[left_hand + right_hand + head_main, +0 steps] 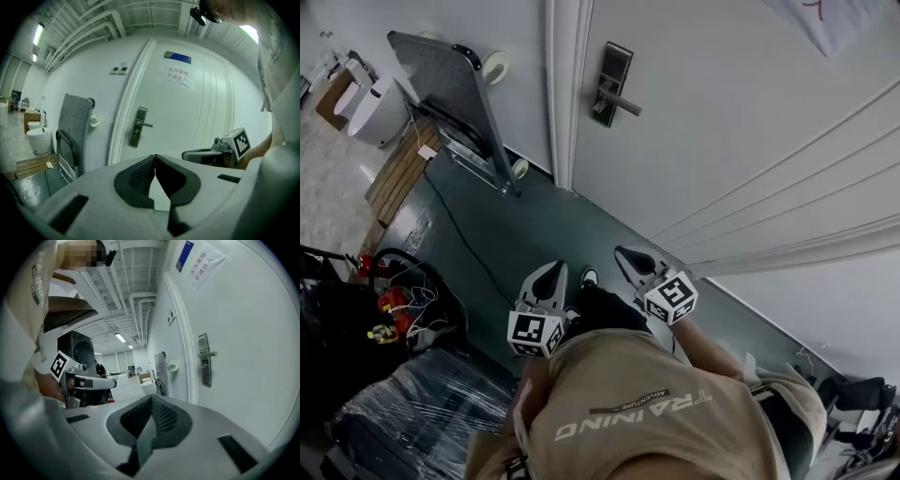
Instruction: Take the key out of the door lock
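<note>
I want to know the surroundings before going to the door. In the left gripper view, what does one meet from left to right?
white round container → upright grey trolley → door lock with its handle → paper notice on the door → right gripper

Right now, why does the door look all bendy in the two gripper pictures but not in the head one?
Left gripper view: a wide-angle lens bows the door, and the picture's corners go black. Right gripper view: the same bulge, with the door curving round the right edge. Head view: the door keeps straight lines, only tilted, and the picture is rather dim.
</note>
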Demonstrator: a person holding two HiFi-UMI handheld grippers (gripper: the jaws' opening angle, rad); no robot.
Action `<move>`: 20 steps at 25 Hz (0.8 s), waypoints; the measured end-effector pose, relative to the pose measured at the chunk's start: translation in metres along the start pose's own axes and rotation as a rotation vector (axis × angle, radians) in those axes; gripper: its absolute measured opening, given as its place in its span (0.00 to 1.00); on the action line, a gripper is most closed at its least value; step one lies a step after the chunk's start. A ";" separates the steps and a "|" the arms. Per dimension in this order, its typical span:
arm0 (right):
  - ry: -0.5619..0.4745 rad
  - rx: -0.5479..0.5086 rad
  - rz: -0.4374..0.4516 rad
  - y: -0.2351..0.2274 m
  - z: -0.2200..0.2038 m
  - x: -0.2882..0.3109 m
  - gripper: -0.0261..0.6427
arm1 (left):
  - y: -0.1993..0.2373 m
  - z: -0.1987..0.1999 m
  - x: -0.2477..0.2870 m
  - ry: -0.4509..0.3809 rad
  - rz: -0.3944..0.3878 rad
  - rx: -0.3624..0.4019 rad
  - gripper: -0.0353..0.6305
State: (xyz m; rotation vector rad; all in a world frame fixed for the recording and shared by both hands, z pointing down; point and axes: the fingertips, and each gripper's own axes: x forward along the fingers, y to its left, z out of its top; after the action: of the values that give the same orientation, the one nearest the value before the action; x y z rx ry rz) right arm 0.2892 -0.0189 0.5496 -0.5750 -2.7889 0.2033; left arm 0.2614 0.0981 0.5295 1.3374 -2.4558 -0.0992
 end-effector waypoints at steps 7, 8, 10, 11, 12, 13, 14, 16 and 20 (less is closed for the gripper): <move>-0.042 0.018 -0.043 -0.074 0.023 0.034 0.06 | 0.025 0.042 0.064 0.009 -0.025 0.077 0.07; -0.059 0.030 -0.047 -0.082 0.031 0.040 0.06 | 0.029 0.049 0.071 0.015 -0.028 0.088 0.07; -0.079 0.039 -0.044 -0.097 0.042 0.053 0.06 | 0.034 0.066 0.087 0.016 -0.040 0.106 0.07; -0.078 0.038 -0.038 -0.103 0.045 0.061 0.06 | 0.035 0.073 0.096 0.014 -0.048 0.115 0.07; -0.073 0.037 -0.031 -0.109 0.047 0.070 0.06 | 0.038 0.079 0.106 0.015 -0.056 0.124 0.07; -0.065 0.037 -0.022 -0.114 0.048 0.080 0.06 | 0.041 0.083 0.114 0.023 -0.061 0.131 0.07; -0.058 0.039 -0.012 -0.117 0.048 0.090 0.06 | 0.043 0.084 0.121 0.035 -0.063 0.133 0.07; -0.047 0.040 0.012 -0.121 0.048 0.105 0.06 | 0.048 0.081 0.128 0.056 -0.060 0.117 0.07; -0.035 0.070 0.032 -0.129 0.045 0.135 0.06 | 0.071 0.069 0.131 0.084 -0.030 0.048 0.07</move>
State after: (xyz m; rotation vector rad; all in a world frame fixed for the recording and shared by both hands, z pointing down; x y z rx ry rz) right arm 0.1094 -0.0853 0.5656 -0.6043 -2.7950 0.3196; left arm 0.1167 0.0217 0.5150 1.3702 -2.3830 0.0091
